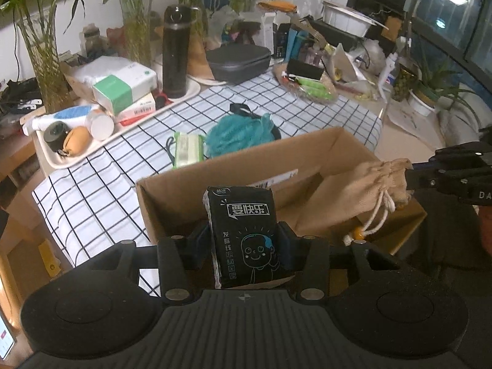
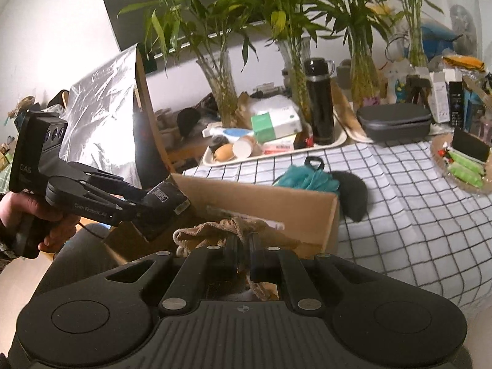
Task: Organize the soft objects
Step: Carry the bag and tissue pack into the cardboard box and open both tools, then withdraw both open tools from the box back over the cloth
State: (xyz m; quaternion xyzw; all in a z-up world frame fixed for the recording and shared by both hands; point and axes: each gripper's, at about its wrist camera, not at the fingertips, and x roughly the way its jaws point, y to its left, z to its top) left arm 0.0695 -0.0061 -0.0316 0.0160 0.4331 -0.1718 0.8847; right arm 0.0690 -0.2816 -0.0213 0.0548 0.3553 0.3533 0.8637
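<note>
Box mouth: your cardboard box (image 1: 307, 166) stands open on top, its floor bare toward the far wall, so that is your free way down.
Over the box: the black tissue pack (image 1: 246, 233) in your left gripper (image 1: 246, 246) and the beige drawstring pouch (image 1: 372, 184) in your right gripper (image 2: 244, 252) both hang there, crowding each other.
Behind the box: the teal bath pouf (image 1: 240, 132), a green wipes pack (image 1: 187, 150) and a dark fuzzy item (image 2: 353, 193) sit just beside the far wall.
Cloth to your right: the checked tablecloth (image 2: 415, 215) lies bare there.
Back edge: tray (image 1: 123, 132), black flask (image 1: 176, 52) and bamboo vases (image 2: 221, 89) wall it.
</note>
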